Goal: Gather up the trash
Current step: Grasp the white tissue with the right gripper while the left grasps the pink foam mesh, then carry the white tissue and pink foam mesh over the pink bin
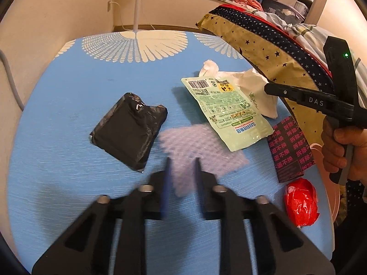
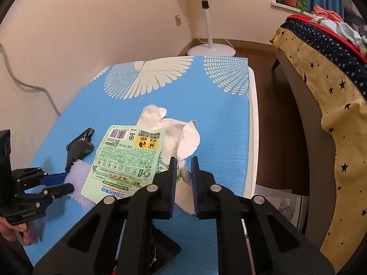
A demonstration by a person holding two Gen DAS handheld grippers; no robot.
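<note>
Trash lies on a blue table point(image 1: 68, 87): a black plastic bag point(image 1: 128, 133), a sheet of bubble wrap point(image 1: 199, 151), a green printed pouch point(image 1: 227, 112), crumpled white paper point(image 1: 254, 84), a dark box with pink characters point(image 1: 289, 146) and a red plastic wad point(image 1: 300, 204). My left gripper point(image 1: 182, 162) is open, its fingers either side of the bubble wrap's near edge. My right gripper point(image 2: 184, 162) is open, its fingers around a fold of the white paper point(image 2: 181, 137), beside the pouch point(image 2: 128, 158). The left gripper also shows in the right wrist view point(image 2: 66, 183).
A bed with a yellow star-print cover point(image 2: 328, 105) stands right of the table across a strip of brown floor. A white fan stand point(image 2: 209, 32) is beyond the far edge. A wall with a cable runs along the left side.
</note>
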